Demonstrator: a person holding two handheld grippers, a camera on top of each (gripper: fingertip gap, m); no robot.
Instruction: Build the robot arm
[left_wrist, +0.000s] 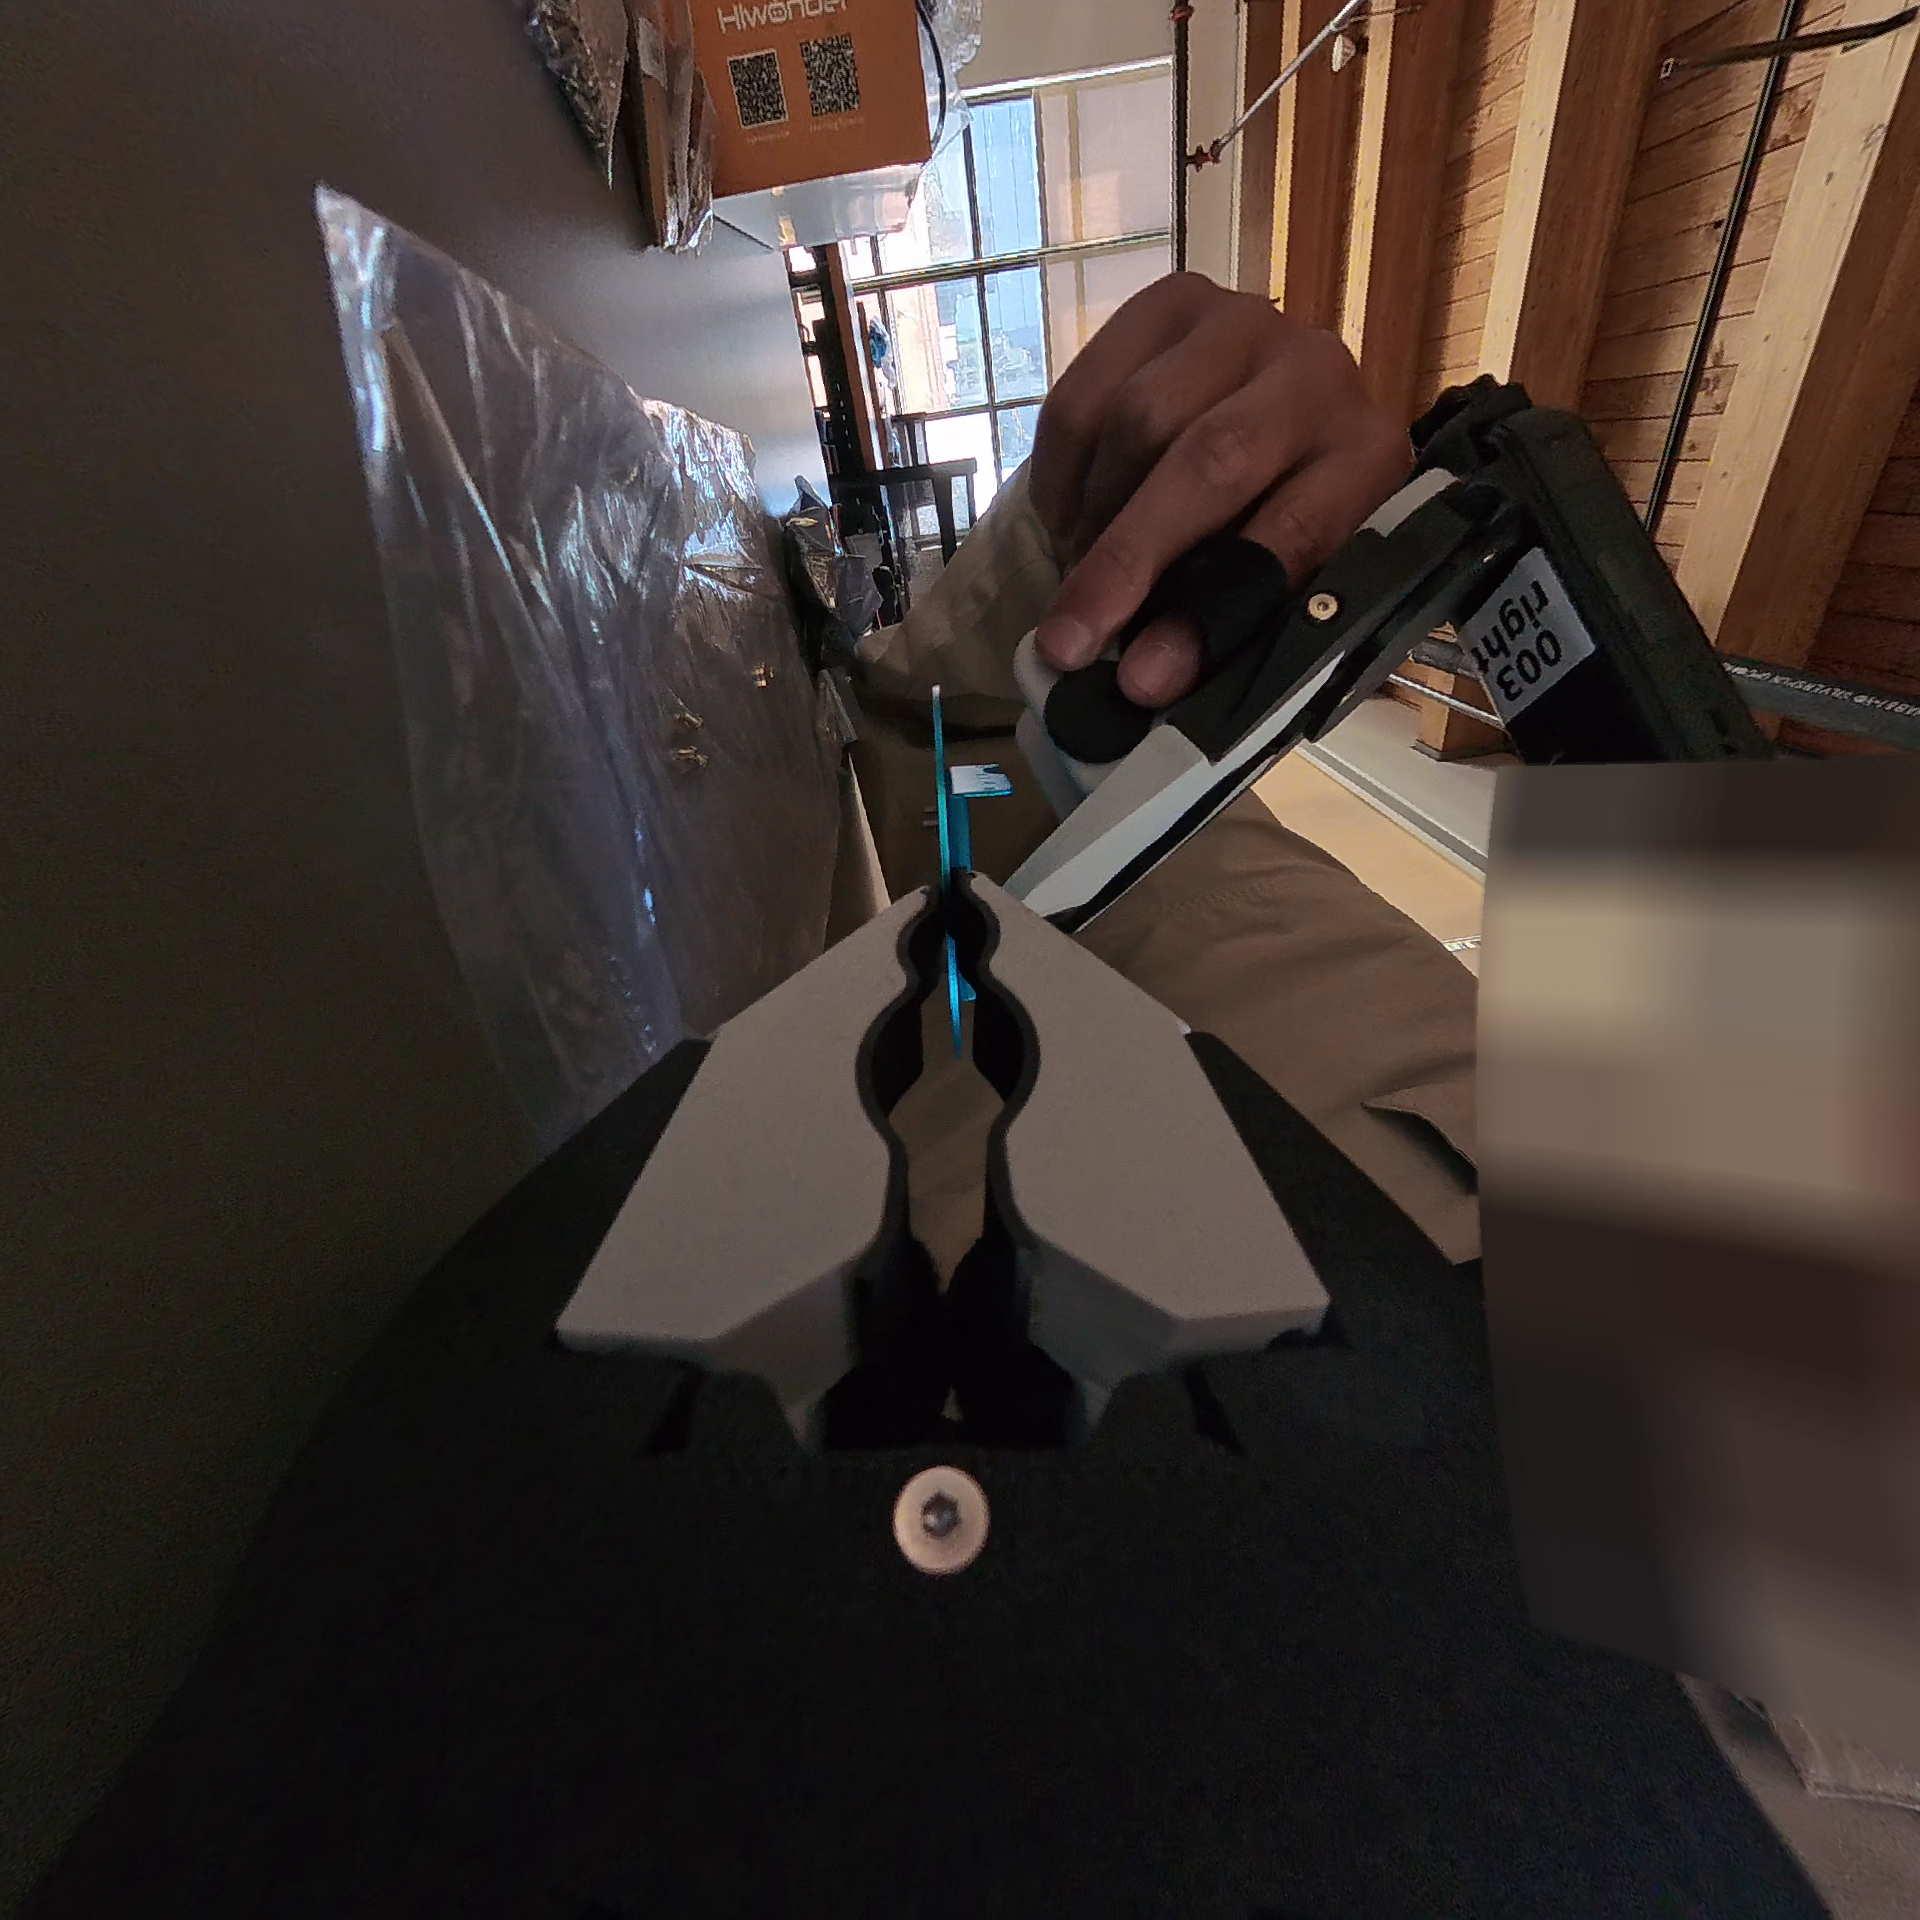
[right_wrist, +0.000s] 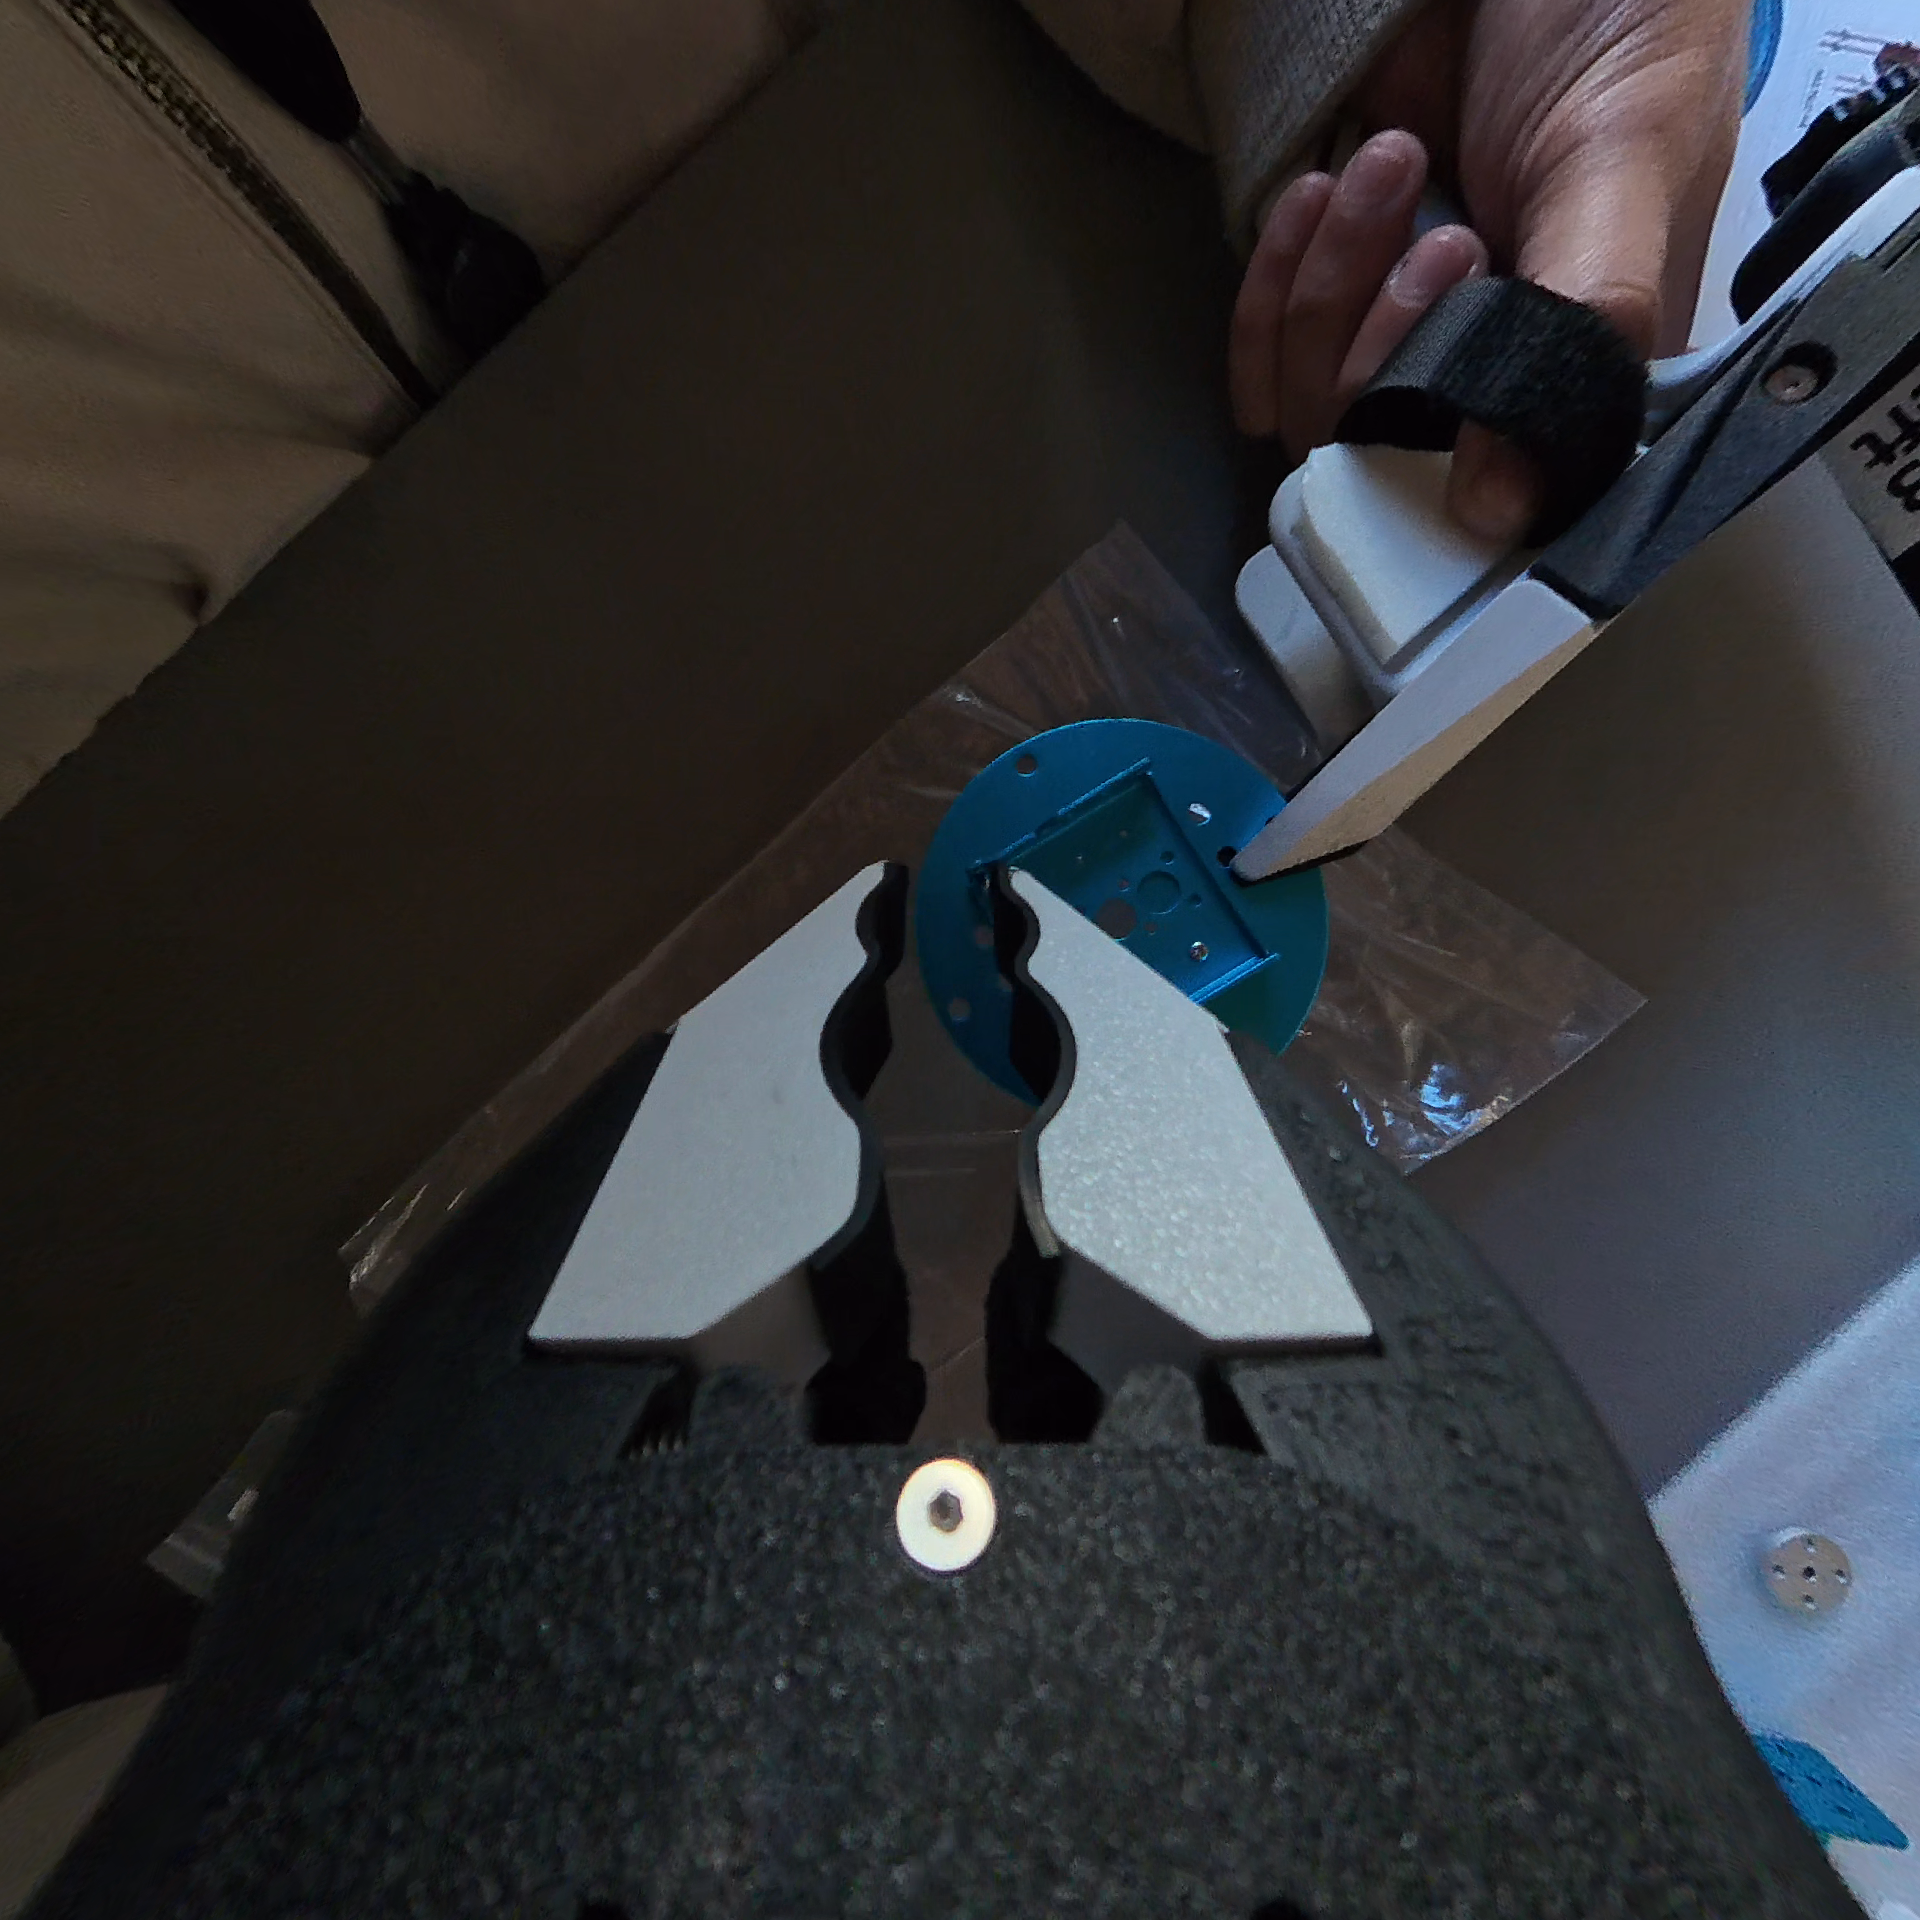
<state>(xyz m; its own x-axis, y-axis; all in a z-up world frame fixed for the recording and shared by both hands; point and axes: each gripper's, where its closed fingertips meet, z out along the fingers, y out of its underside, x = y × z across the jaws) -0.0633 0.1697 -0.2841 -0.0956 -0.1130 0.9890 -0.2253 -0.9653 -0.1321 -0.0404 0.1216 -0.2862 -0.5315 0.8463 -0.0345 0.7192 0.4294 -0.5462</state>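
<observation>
Left hand-held gripper (left_wrist: 951, 904) pinching blue round metal plate (right_wrist: 1117, 883) edge-on at fingertips, right hand-held gripper (right_wrist: 940, 883) parted, one finger (right_wrist: 1132, 1091) over plate, clear plastic bag (right_wrist: 1455, 997) on grey tabletop (right_wrist: 623, 623) below.

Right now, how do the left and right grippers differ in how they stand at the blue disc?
The left gripper is shut on the blue disc, pinching its rim; the right gripper is open, gripping nothing. The left gripper sees the disc edge-on; the right gripper faces its flat side, one fingertip overlapping the disc. Both have grey fingers and black bodies.
</observation>
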